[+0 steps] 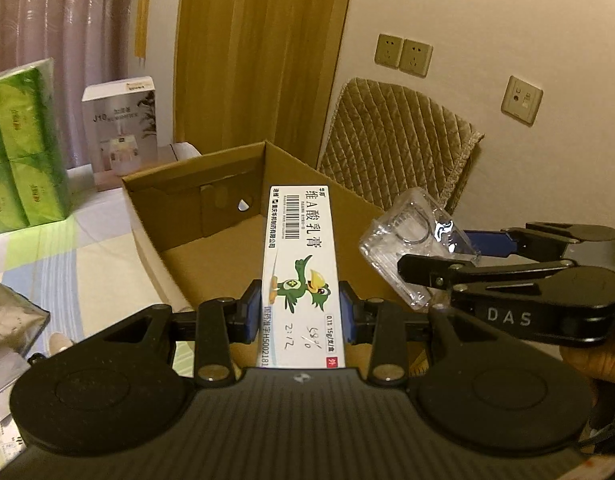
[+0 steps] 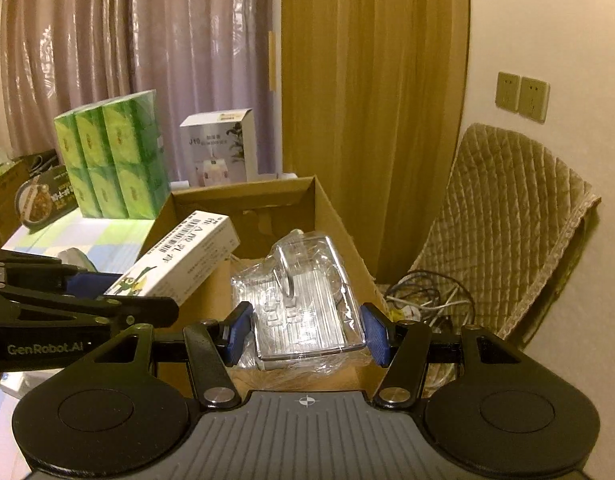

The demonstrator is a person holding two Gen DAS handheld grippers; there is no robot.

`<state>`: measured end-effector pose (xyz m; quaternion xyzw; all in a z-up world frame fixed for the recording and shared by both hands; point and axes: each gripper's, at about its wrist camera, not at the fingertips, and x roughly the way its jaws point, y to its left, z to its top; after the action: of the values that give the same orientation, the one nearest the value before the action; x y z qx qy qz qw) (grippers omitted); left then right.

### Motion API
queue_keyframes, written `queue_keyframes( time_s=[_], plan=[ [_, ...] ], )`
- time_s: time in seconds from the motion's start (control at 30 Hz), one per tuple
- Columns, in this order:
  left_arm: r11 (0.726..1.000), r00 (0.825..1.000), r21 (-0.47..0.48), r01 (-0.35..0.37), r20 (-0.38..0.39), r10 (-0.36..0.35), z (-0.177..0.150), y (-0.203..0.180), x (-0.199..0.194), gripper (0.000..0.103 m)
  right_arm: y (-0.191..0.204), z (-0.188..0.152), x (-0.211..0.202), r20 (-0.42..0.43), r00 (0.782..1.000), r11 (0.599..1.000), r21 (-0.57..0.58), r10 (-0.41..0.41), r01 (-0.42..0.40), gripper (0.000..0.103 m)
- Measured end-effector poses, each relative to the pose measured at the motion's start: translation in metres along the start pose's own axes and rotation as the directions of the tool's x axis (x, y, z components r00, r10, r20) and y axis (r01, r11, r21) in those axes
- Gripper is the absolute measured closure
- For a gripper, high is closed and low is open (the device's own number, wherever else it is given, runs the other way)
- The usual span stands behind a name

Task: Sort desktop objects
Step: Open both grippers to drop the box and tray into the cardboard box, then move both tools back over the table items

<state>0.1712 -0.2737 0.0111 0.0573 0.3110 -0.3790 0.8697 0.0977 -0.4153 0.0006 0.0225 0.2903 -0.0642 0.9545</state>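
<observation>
Far off to the left of the left gripper (image 1: 301,312) stands a stack of green tissue packs (image 1: 21,148) on the checked tablecloth (image 1: 95,240). Next to the packs, a bit further along, stands a white box with a plant picture (image 1: 121,128). Low on the left side lies a crinkly silver bag (image 1: 11,320). Right in front of the left gripper sits an open cardboard box (image 1: 211,216), and it looks empty inside. The left gripper is clamped on a long white medicine box (image 1: 301,264) with a green bird on it. Its two blue pads (image 1: 253,312) press on the long sides of the medicine box and hold it up over the cardboard box. To the right of it is the right gripper (image 2: 305,334), which holds a clear plastic case (image 2: 307,304) wrapped in shiny film. The blue pad on the left side touches the film, and the pad on the right side sits close against the case. The case hangs above the right part of the cardboard box. In the right wrist view the medicine box pokes in from the left, just beside the clear case. Past the right edge of the cardboard box lies a heap of cables (image 2: 427,300). Further right, a quilted tan cushion (image 2: 507,216) leans on the wall, and light switches (image 2: 521,96) sit higher up on the wall.
</observation>
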Motion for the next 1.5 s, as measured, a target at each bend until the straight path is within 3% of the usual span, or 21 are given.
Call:
queue_keyframes(
  time_s=[0.33,0.57,0.7,0.77,1.13,1.5],
  plan=[
    [1.0,0.999,-0.014,0.003,-0.041,-0.004,-0.006,0.009,0.014,0.067,0.002,-0.002,0.013,-0.02,1.0,1.0,0.004,0.01,-0.01,0.048],
    [0.998,0.999,-0.041,-0.038,0.015,0.038,-0.001,0.025,-0.004,0.058,0.009,-0.002,0.013,-0.027,0.999,0.999,0.002,0.04,-0.04,0.048],
    [0.998,0.999,-0.05,-0.044,0.025,0.046,0.002,0.03,-0.011,0.057,0.011,-0.001,0.013,-0.016,0.994,0.994,0.012,0.106,-0.105,0.044],
    [0.998,0.999,-0.05,-0.045,0.025,0.046,0.001,0.032,-0.013,0.057,0.012,0.0,0.011,0.001,0.995,0.995,0.01,0.099,-0.099,0.039],
    [0.996,0.996,-0.047,-0.08,0.032,0.082,-0.009,0.047,-0.033,0.054,0.019,0.002,-0.007,0.012,0.997,0.997,-0.017,0.078,-0.078,0.037],
    [0.991,0.991,-0.05,-0.124,0.052,0.126,-0.022,0.067,-0.066,0.05,0.046,0.019,-0.035,0.049,0.992,0.991,-0.07,0.116,-0.112,0.031]
  ],
)
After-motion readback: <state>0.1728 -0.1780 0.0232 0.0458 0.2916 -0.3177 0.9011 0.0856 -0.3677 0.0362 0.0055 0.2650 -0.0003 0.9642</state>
